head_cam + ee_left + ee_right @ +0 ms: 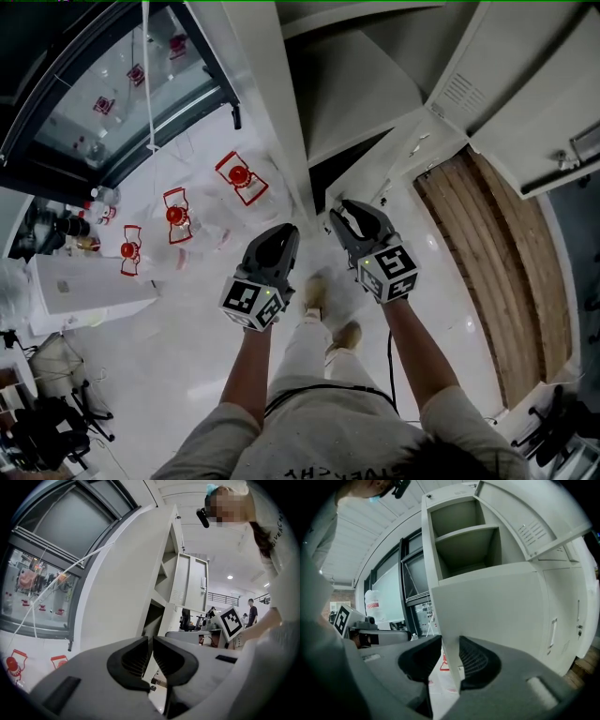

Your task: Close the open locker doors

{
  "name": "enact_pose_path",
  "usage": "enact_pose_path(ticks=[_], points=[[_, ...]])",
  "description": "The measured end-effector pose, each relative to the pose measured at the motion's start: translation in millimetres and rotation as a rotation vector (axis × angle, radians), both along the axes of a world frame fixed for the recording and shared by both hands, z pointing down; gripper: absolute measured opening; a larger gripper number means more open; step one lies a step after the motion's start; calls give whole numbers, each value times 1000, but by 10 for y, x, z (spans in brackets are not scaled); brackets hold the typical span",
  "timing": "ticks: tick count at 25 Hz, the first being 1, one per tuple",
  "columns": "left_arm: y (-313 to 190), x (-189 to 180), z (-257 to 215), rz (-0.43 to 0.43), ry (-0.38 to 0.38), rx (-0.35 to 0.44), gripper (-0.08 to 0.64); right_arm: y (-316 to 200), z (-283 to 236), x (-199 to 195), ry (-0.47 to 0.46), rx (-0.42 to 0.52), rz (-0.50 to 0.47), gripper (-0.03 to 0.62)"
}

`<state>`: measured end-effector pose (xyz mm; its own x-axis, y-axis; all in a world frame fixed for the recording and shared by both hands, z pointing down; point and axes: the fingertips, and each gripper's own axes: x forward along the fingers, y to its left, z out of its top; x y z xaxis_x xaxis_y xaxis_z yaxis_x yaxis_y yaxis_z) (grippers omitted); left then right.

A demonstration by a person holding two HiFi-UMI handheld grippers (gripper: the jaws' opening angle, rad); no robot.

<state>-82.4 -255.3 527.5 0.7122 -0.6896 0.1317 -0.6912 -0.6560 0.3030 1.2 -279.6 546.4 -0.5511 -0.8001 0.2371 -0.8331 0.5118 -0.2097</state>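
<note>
Pale grey lockers stand in front of me. In the right gripper view an open compartment with a shelf (464,536) shows above a lower locker door (497,602) that swings out toward me. My right gripper (450,653) straddles this door's free edge, and its pads sit against both faces. An upper door (534,517) also hangs open, seen in the head view at the top right (525,66). My right gripper (342,208) is up at the locker front. My left gripper (284,231) hangs beside it near the locker's side wall (122,573). The left gripper (153,641) is shut and holds nothing.
Clear containers with red labels (242,178) lie on the white floor to the left, below a dark-framed glass window (112,84). A strip of wooden flooring (506,262) runs along the right. The person's feet (328,314) stand just behind the grippers. Tripod gear (56,422) sits at lower left.
</note>
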Motion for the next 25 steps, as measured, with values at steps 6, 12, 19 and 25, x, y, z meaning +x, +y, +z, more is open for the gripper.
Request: enact_pose_path(ticks=[6, 12, 19, 25], points=[[-140, -60, 0, -3, -8, -7, 29, -186, 22, -100, -8, -6, -14, 107], [-276, -101, -2, -3, -10, -9, 29, -347, 59, -159, -15, -15, -18, 90], [-383, -140, 13, -3, -15, -12, 29, -471, 77, -203, -23, -20, -16, 86], [-403, -135, 63, 4, -16, -21, 29, -532, 107, -219, -34, -24, -7, 74]])
